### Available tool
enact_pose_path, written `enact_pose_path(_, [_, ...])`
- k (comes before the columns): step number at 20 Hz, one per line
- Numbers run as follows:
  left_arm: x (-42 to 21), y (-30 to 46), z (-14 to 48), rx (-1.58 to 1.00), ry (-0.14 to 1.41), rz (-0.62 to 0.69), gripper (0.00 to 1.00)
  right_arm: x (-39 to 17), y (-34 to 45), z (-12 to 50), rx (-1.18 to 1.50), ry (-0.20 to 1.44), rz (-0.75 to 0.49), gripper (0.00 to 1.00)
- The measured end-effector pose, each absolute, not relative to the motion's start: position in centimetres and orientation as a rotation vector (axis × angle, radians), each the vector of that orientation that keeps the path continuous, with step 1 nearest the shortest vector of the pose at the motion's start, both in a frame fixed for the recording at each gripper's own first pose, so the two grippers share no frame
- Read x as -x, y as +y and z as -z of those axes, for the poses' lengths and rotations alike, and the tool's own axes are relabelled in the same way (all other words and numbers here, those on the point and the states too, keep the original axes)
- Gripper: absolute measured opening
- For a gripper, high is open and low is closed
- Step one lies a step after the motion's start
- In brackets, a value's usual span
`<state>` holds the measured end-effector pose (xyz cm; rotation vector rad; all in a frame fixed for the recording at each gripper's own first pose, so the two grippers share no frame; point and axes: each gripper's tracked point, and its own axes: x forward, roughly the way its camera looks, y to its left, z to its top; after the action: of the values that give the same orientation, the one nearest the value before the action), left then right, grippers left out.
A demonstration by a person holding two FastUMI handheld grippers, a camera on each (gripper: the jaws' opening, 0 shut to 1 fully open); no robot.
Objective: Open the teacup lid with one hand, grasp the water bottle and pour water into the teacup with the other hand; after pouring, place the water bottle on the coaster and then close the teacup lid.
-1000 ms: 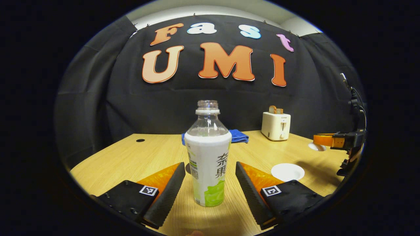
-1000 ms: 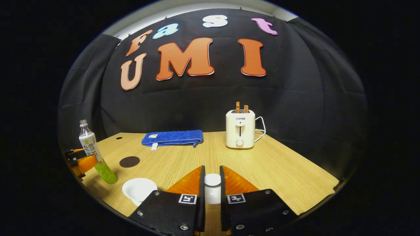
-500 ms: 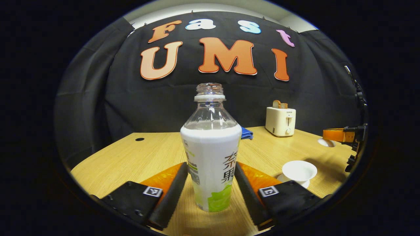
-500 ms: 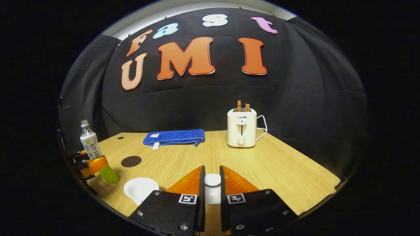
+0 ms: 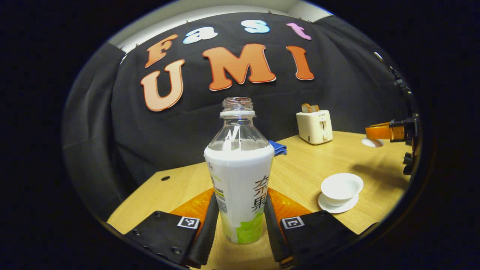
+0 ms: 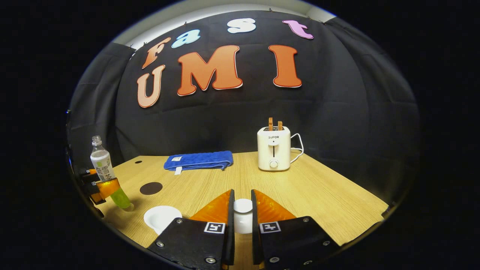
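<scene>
Since a second ago the left claw [image 5: 242,225] has closed in on the water bottle [image 5: 240,176], and both fingers are now pressing its lower sides; the bottle is standing uncapped and looks just clear of the counter [image 5: 300,168]. The right claw [image 6: 242,217] is staying clenched on the white teacup lid [image 6: 243,214], holding it up off the cup. The open teacup [image 5: 341,186] is sitting on its saucer [image 5: 338,206] to the right of the bottle. The dark coaster [image 6: 151,188] is lying beyond the cup, near the blue towel [image 6: 198,160] and the toaster [image 6: 273,148].
</scene>
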<state>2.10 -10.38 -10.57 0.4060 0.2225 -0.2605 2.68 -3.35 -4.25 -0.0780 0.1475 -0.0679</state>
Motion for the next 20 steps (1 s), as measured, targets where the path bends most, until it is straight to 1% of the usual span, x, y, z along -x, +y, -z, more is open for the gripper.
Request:
enact_pose_path(3, [-2.2, -11.3, 10.0, -0.602, 0.177, 0.278, 0.65, -2.5, -3.7, 3.9, 0.07, 0.142, 0.074, 0.19])
enact_pose_path(5, [-2.5, -12.0, 11.0, -0.708, 0.18, 0.306, 0.65, -2.3, -3.8, 3.8, 0.066, 0.139, 0.077, 0.19])
enact_pose_path(8, [-2.8, -13.2, 12.5, -0.791, 0.205, 0.358, 0.65, -2.1, -3.9, 3.6, 0.06, 0.135, 0.075, 0.19])
enact_pose_path(9, [-2.6, -13.4, 12.9, -0.827, 0.215, 0.37, 0.63, -2.1, -4.0, 3.6, 0.058, 0.134, 0.076, 0.19])
enact_pose_path(11, [-2.6, -13.4, 13.4, -0.924, 0.221, 0.389, 0.65, -2.0, -4.3, 3.5, 0.052, 0.133, 0.08, 0.19])
enact_pose_path(12, [-2.7, -13.4, 13.5, -0.975, 0.22, 0.402, 0.63, -2.1, -4.3, 3.5, 0.05, 0.134, 0.08, 0.19])
enact_pose_path(14, [-2.4, -13.2, 13.5, -1.064, 0.217, 0.425, 0.65, -2.1, -4.4, 3.6, 0.048, 0.137, 0.083, 0.19])
enact_pose_path(15, [-2.3, -13.4, 13.5, -1.098, 0.214, 0.437, 0.63, -2.0, -4.4, 3.7, 0.048, 0.138, 0.083, 0.19])
enact_pose_path(17, [-2.2, -13.7, 13.4, -1.162, 0.204, 0.455, 0.65, -2.0, -4.2, 3.7, 0.047, 0.14, 0.077, 0.19])
enact_pose_path(20, [-2.9, -14.5, 12.5, -1.286, 0.172, 0.475, 0.63, -2.0, -4.0, 3.7, 0.051, 0.14, 0.071, 0.19])
